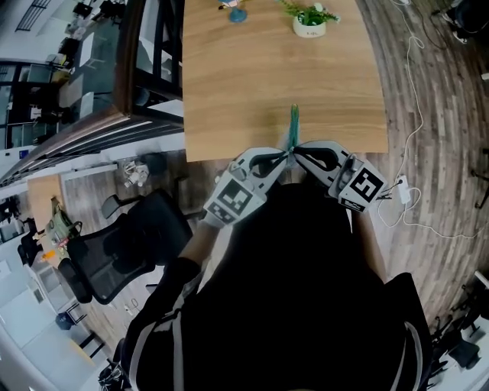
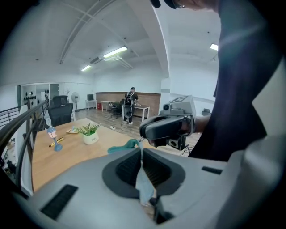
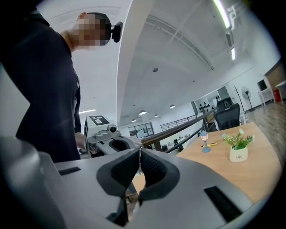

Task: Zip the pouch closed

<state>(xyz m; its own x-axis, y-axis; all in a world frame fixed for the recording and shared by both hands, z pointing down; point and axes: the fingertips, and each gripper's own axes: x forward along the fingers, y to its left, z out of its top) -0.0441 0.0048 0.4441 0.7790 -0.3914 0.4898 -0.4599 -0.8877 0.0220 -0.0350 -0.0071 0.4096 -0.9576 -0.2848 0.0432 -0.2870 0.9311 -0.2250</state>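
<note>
A teal pouch (image 1: 293, 126) hangs upright over the near edge of the wooden table (image 1: 229, 84), held up in the air between both grippers. My left gripper (image 1: 283, 157) is shut on the pouch's pale lower fabric (image 2: 144, 179), which shows pinched between its pads; the teal end (image 2: 125, 145) sticks out beyond the tips. My right gripper (image 1: 299, 153) meets it tip to tip from the right, jaws together on a thin sliver (image 3: 140, 151) at the pouch's top, apparently the zipper pull. In the left gripper view the right gripper (image 2: 170, 127) sits just behind the pouch.
A small potted plant (image 1: 309, 21) and a blue figurine (image 1: 237, 11) stand at the table's far end. A black office chair (image 1: 130, 237) is at my left, beside a railing. A white cable and plug strip (image 1: 403, 191) lie on the floor at the right.
</note>
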